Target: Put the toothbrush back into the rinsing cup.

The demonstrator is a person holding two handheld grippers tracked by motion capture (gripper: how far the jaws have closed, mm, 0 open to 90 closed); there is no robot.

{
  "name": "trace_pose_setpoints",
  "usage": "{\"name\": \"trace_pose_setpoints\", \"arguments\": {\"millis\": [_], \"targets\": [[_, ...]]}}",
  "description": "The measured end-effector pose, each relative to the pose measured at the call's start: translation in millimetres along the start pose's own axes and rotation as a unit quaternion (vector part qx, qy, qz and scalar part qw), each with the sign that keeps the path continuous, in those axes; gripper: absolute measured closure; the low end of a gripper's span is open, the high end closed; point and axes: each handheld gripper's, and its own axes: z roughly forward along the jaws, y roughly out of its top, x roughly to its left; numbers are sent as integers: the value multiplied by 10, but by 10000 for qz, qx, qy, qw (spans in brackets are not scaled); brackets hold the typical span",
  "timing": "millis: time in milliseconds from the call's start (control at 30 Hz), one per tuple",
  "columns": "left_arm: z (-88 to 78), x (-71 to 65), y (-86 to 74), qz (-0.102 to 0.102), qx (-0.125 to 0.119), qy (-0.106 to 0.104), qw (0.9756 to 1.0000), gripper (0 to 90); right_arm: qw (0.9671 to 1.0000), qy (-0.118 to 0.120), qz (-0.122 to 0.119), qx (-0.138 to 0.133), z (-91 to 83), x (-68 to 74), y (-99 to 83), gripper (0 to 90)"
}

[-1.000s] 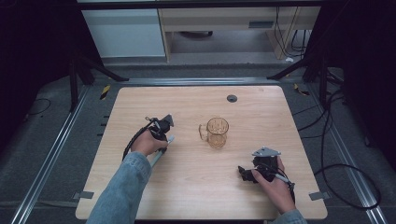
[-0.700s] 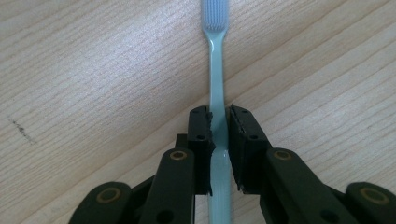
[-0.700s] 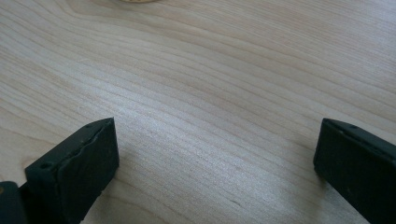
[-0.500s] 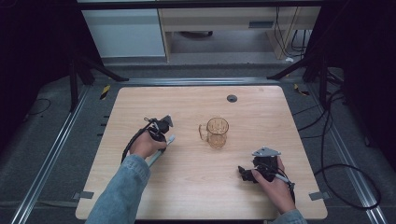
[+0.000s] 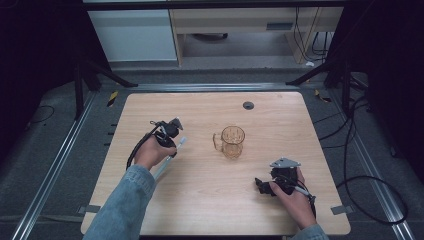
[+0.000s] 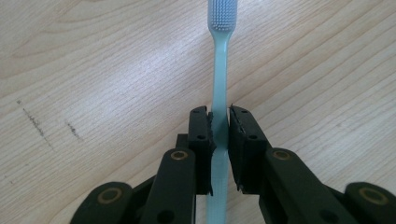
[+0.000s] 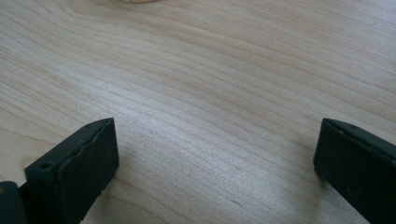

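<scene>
My left gripper (image 6: 220, 121) is shut on the handle of a pale blue toothbrush (image 6: 219, 70). The brush's bristled head (image 6: 223, 11) points away from the jaws, just above the wooden table. In the high view this gripper (image 5: 169, 134) is left of centre, and the toothbrush (image 5: 170, 156) slants down toward the person's sleeve. A clear amber mug (image 5: 232, 141) with its handle to the left stands upright at the table's middle, apart from both grippers. My right gripper (image 5: 263, 186) rests low at the front right, open, its fingers (image 7: 88, 154) wide apart over bare wood.
A small dark round disc (image 5: 248, 105) sits near the far edge of the wooden table (image 5: 200, 200). Cables (image 5: 370, 190) trail over the floor to the right, and metal rails (image 5: 55, 170) run along the table's sides.
The left hand has risen slightly with the toothbrush in its jaws. The right hand and the mug have stayed put.
</scene>
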Motion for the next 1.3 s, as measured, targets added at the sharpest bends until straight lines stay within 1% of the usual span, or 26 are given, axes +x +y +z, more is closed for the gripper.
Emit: {"name": "trace_pose_setpoints", "arguments": {"millis": [100, 233, 467, 533, 600, 967, 1000, 1067, 1133, 1300], "targets": [[-20, -18, 5, 20, -103, -17, 9999, 788, 10000, 1, -1, 1, 0, 0, 0, 4], [-91, -32, 14, 78, -233, -73, 9997, 789, 10000, -2, -2, 2, 0, -1, 0, 4], [-170, -37, 11, -16, -497, -222, 9985, 788, 10000, -1, 0, 2, 0, 0, 0, 4], [-194, -35, 8, 16, -566, -233, 9981, 789, 10000, 0, -2, 2, 0, 0, 0, 4], [-212, -44, 8, -10, -648, -262, 9976, 789, 10000, -3, 11, 3, 0, 2, 1, 4], [-299, -118, 44, 77, -902, -263, 9955, 788, 10000, 1, -2, 1, 0, 0, 0, 4], [-313, -153, 53, 103, -997, -276, 9946, 789, 10000, 1, -2, 1, 0, 0, 0, 4], [-334, -201, 60, 160, -1086, -254, 9936, 789, 10000, 1, -3, 1, 0, 0, 0, 4], [-360, -250, 72, 176, -1211, -282, 9921, 789, 10000, 14, -21, 4, -1, -4, -1, 4], [-384, -337, 102, 261, -1329, -349, 9902, 788, 10000, 27, -36, 2, -2, -7, -2, 4]]}}
